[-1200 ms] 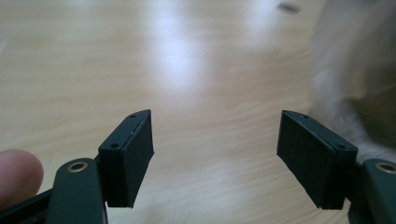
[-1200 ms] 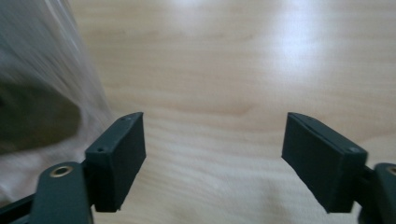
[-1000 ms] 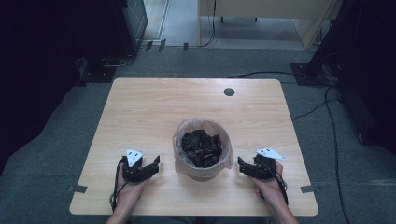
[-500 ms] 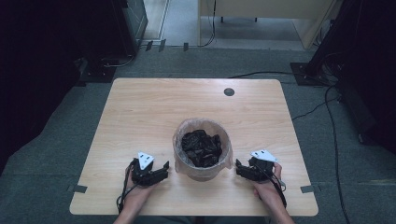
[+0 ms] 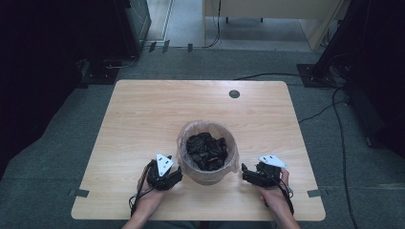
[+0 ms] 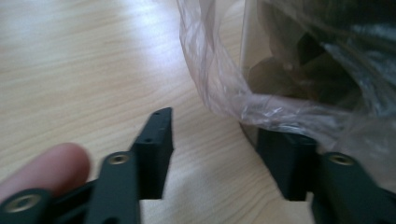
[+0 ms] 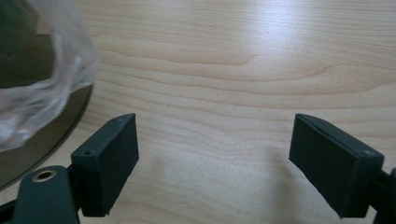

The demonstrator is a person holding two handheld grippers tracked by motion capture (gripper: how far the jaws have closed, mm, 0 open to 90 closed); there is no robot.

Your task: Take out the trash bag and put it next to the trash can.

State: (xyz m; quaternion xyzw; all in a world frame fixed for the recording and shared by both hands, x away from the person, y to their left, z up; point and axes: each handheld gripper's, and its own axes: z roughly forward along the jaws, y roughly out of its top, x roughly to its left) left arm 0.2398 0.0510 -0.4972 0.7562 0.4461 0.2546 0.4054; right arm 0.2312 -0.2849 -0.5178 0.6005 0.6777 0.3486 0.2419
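A round bin (image 5: 208,151) lined with a clear plastic bag and full of crumpled black material stands near the table's front edge. My left gripper (image 5: 173,174) is open right beside the bin's left side; in the left gripper view its right jaw sits under the bag's hanging edge (image 6: 261,105), and a fingertip (image 6: 42,168) of the hand shows at lower left. My right gripper (image 5: 246,172) is open at the bin's right side, low over bare wood, with the bin wall (image 7: 42,135) and bag (image 7: 42,84) at its left.
The wooden table (image 5: 143,119) has a round cable hole (image 5: 234,94) near its far edge. Cables run on the grey carpet at the right. Dark equipment stands to the left and right of the table, a pale desk beyond it.
My left gripper has moved right, up against the bin's left side. My right gripper has shifted a little left, closer to the bin. The bin has not moved.
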